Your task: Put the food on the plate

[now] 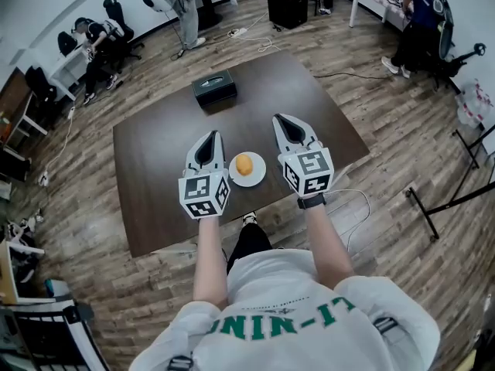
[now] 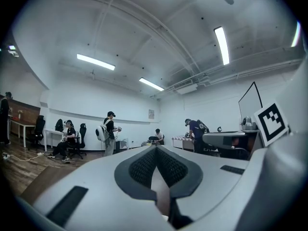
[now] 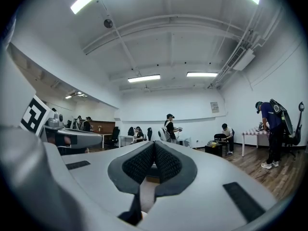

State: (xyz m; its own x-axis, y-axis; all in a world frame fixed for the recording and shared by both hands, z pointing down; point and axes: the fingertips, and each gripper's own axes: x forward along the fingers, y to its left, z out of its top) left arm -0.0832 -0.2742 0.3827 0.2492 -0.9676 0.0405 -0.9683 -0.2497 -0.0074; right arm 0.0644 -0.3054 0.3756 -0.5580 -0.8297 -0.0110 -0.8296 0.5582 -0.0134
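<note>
One round orange food [image 1: 244, 164] sits on one white plate [image 1: 256, 178] on the bench [image 1: 155, 153], so it looks done. The food looks small, light and a bit soft, so hold it gently by its sides. There is one black box [image 1: 214, 88] too. The left gripper [image 1: 209, 144] and the right gripper [image 1: 283, 124] both have their jaws together, with nothing in them.

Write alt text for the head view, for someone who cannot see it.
A round orange piece of food sits on a small white plate on a dark table. The left gripper and right gripper, both shut and empty, flank the plate; a black box lies farther back.
</note>
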